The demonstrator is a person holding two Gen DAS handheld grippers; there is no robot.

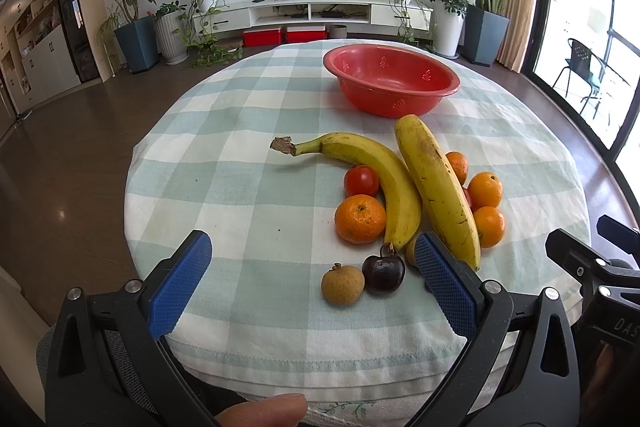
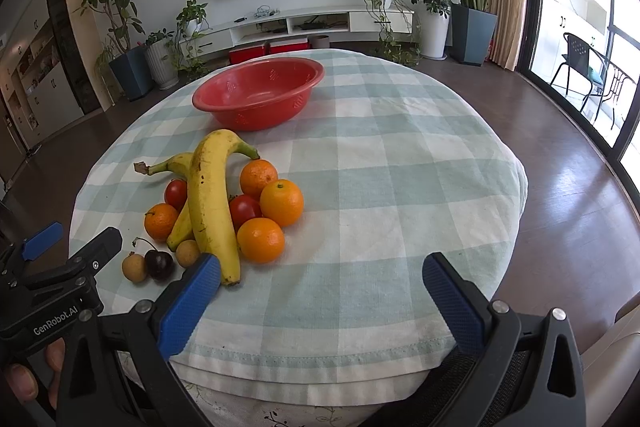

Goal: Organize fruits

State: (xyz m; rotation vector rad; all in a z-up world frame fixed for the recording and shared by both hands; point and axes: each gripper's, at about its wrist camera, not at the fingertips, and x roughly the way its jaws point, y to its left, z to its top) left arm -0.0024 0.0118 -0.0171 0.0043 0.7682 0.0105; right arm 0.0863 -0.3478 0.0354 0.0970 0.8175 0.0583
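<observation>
Left wrist — both grippers point(image 1: 312, 259) agape, empty.

Fruit pile point(image 1: 404, 195) on checked tablecloth point(image 1: 240, 187) before red bowl point(image 1: 390, 79), left gripper point(image 1: 312, 259) wide apart, empty.

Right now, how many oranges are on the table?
4: one left of the bananas, three right of them: far, middle, near. None seems hidden.

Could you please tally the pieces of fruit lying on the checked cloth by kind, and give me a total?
Bananas: 2
Oranges: 4
Red tomatoes: 2
Tan longans: 2
Dark cherry: 1
Total: 11, all on the cloth; the red bowl holds none.
</observation>
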